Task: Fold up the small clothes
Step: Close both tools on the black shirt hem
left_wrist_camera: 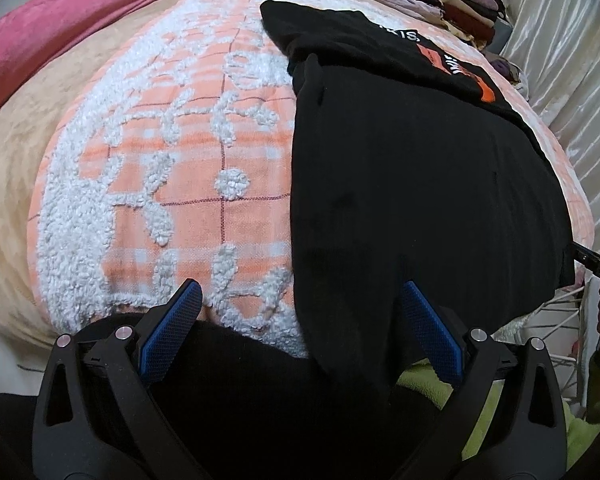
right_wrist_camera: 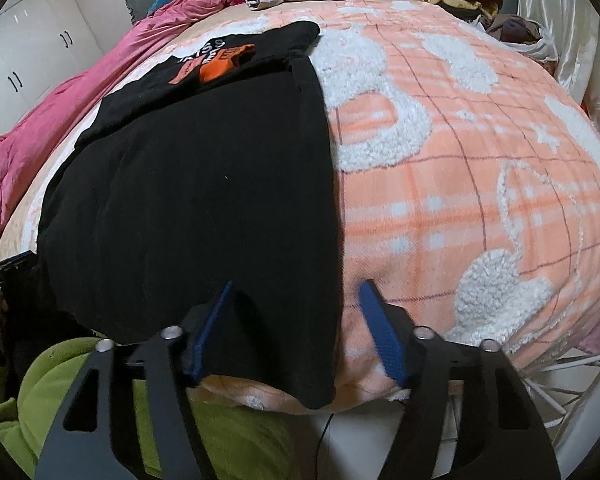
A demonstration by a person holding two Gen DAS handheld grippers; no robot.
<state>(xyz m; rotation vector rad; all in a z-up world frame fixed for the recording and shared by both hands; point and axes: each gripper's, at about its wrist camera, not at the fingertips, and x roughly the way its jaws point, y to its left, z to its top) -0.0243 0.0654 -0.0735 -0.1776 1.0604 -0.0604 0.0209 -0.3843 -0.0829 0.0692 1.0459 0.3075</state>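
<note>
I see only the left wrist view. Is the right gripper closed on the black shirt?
Observer: No. The right gripper is open. The shirt has its near right corner between the gripper's fingers, not pinched.
Operator: Does this corner lie flat on the blanket?
Observer: No. The corner hangs over the near edge of the blanket.
Operator: Is the right edge of the shirt straight?
Observer: Yes, it runs nearly straight from the corner up to the folded top part.
</note>
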